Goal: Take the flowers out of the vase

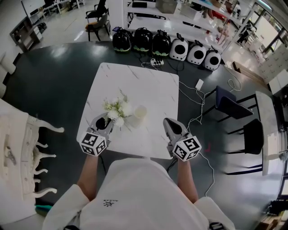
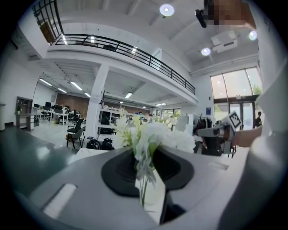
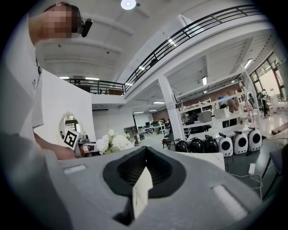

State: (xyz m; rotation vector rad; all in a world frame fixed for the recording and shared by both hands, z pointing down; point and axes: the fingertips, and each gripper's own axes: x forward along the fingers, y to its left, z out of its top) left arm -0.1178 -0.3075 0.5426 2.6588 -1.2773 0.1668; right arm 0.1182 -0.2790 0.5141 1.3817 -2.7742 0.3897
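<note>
Apparently freed, white flowers sit clenched in left tongs, vase at their three o'clock. Right tongs clenched, empty. Next, probably: lay flowers down, release.

Bright, even hall light; strong fisheye bend.
Lit by round ceiling lamps above the bench and tall windows past its right side. Sheen on the dark floor left of the bench, mild glare on its white top, only faint shadows. Black vignette and bowed lines at both gripper views' edges; near grey fingers blurred, flowers soft, hall behind the bench sharper.
</note>
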